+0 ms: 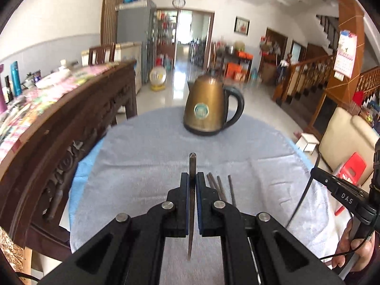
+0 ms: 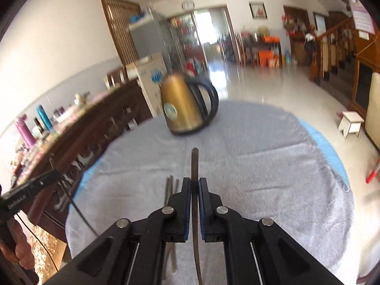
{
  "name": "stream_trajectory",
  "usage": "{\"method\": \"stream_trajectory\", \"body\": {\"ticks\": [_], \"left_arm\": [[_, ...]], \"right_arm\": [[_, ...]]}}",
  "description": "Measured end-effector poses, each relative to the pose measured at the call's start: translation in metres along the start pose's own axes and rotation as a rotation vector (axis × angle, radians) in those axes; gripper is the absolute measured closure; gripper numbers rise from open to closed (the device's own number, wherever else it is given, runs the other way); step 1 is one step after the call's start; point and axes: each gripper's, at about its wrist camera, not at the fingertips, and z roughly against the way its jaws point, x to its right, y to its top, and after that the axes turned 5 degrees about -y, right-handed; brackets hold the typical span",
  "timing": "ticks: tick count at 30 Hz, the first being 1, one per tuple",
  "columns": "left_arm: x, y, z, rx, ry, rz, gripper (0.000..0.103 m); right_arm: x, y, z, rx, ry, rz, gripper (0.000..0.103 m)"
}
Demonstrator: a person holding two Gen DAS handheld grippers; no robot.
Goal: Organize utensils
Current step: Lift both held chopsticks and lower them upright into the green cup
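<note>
chopsticks: one dark chopstick (image 1: pixel 192 166) pinched between the closed pads of the left gripper (image 1: pixel 192 178), pointing toward the kettle (image 1: pixel 209 106); a second chopstick (image 2: pixel 195 163) clamped the same way in the right gripper (image 2: pixel 194 182), likewise aimed at the kettle. loose chopsticks (image 1: pixel 220 187), several, lying on the cloth nearer the camera than the kettle, just right of the left gripper's fingers; the same bundle (image 2: pixel 171 187) shows just left of the right gripper.

surface: round table under a grey towel (image 1: pixel 147 156), with a blue cover (image 1: pixel 82 173) showing at the towel's edge left of the kettle. kettle: brass-coloured body, black handle and base, round badge on its side, standing upright at the far part of the towel.

room: carved dark wooden sideboard (image 1: pixel 78 128) left of the kettle, its top crowded with papers and bottles. glossy pale tiled floor (image 1: pixel 256 97) beyond the kettle, running to an open doorway (image 1: pixel 184 28) with a wall clock (image 1: pixel 178 1) above it. wooden staircase railing (image 1: pixel 306 76) right of the kettle; small white stool (image 2: pixel 351 122) and red stool (image 1: pixel 353 166) on that side too.
</note>
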Motion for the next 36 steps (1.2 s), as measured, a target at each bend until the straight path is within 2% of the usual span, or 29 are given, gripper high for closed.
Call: {"method": "stream_trajectory", "body": {"ticks": [9, 14, 18, 24, 34, 36], "left_arm": [[0.025, 0.01, 0.094, 0.146, -0.107, -0.014, 0.098], [0.041, 0.014, 0.134, 0.202, -0.162, -0.037, 0.098], [0.051, 0.011, 0.155, 0.201, -0.218, -0.044, 0.098], [0.061, -0.001, 0.162, 0.191, -0.24, -0.066, 0.098], [0.059, -0.022, 0.121, 0.089, -0.221, -0.032, 0.098], [0.057, -0.026, 0.116, 0.088, -0.216, -0.027, 0.097]], "right_arm": [[-0.014, 0.008, 0.122, 0.234, 0.08, -0.014, 0.096], [-0.03, 0.007, 0.165, 0.276, 0.144, 0.006, 0.096], [-0.043, -0.002, 0.19, 0.284, 0.173, 0.036, 0.096], [-0.053, -0.019, 0.206, 0.261, 0.195, 0.071, 0.096], [-0.051, -0.047, 0.17, 0.127, 0.187, 0.086, 0.096], [-0.049, -0.051, 0.161, 0.102, 0.188, 0.08, 0.096]]}}
